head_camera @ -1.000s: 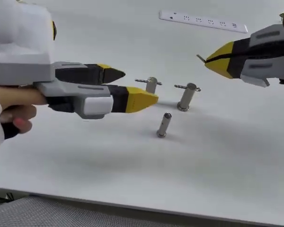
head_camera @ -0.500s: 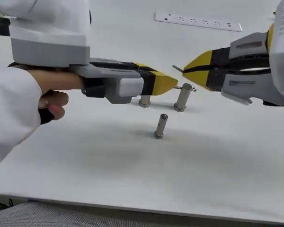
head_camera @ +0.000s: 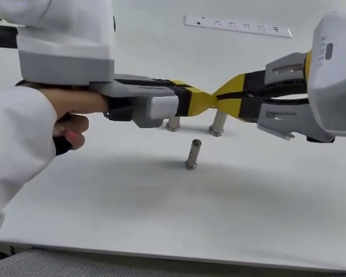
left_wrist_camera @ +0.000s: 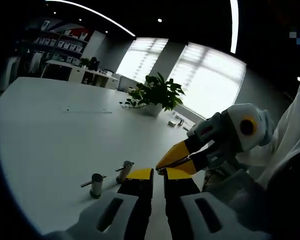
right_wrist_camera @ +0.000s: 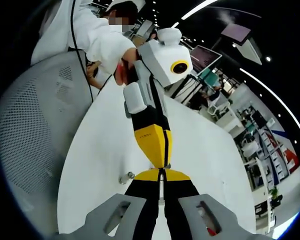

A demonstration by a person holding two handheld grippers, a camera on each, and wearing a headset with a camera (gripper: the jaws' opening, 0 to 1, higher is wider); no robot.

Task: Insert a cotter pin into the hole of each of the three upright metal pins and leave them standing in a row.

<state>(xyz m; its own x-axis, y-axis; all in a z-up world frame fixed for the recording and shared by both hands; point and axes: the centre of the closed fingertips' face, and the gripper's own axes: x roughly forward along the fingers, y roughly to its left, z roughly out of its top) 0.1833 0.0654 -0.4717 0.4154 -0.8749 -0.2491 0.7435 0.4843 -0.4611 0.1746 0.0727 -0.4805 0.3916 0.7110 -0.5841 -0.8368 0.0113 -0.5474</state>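
Note:
Three upright metal pins stand on the white table (head_camera: 265, 196): a bare one (head_camera: 191, 154) in front, and two behind (head_camera: 218, 122) (head_camera: 173, 123) with their tops hidden by the grippers. In the left gripper view those two (left_wrist_camera: 96, 185) (left_wrist_camera: 124, 171) each carry a cotter pin. My left gripper (head_camera: 212, 102) and right gripper (head_camera: 220, 97) meet tip to tip above them. A thin cotter pin (right_wrist_camera: 161, 181) runs between the right gripper's (right_wrist_camera: 161, 172) shut jaws. The left gripper's (left_wrist_camera: 159, 172) jaws stand close together at that pin's hidden end.
A white power strip (head_camera: 236, 26) lies at the far side of the table. A grey mesh chair back (head_camera: 46, 262) sits below the near edge. A potted plant (left_wrist_camera: 155, 95) stands far off. Bare table stretches in front of the pins.
Both grippers have come together over the back pins: the left moved right and its jaws closed, the right moved left and down with the cotter pin until the tips met.

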